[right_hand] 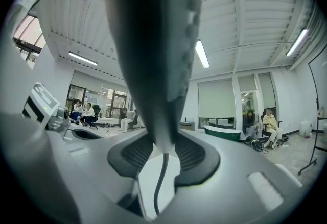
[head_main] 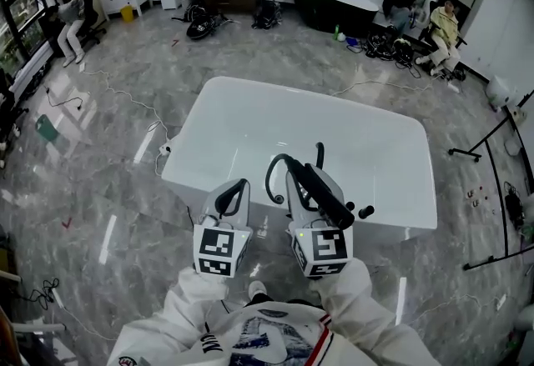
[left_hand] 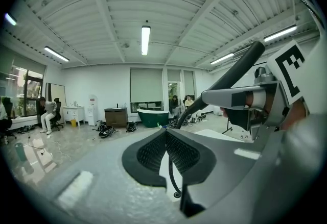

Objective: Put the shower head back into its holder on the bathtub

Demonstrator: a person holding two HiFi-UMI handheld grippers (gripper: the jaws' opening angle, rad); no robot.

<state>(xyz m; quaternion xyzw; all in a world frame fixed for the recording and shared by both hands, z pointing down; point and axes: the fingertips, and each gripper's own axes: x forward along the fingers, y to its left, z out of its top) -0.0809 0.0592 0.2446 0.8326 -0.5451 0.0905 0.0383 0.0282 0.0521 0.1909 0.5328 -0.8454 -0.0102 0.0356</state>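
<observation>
**At the white bathtub's near rim: shower head in the grip, holder not yet reached**

Over the near side of the bathtub (head_main: 250, 118), the head view has the right gripper (head_main: 307, 183) clamped on the black shower head (head_main: 327, 196), with the hose (head_main: 271, 177) looping toward the tub. The left gripper (head_main: 234, 198) hangs just beside it, carrying nothing. Small black fittings (head_main: 365, 211) sit on the near rim close to the head; which one is the holder, I can't tell. My read is that this is the carry, with the seating yet to come. The next move calls for lining the handle up over the holder and lowering it in, keeping the hose loop clear.

Left gripper view: jaws pressed together and empty, the shower head slanting past.

Right gripper view: the pads squeeze the handle's narrow end, the hose dropping between them.

Beyond the bathtub's far side are a dark tub (head_main: 329, 6), seated people (head_main: 442, 31) and floor cables (head_main: 384, 46). All are well apart, and nothing seems to block the way.
</observation>
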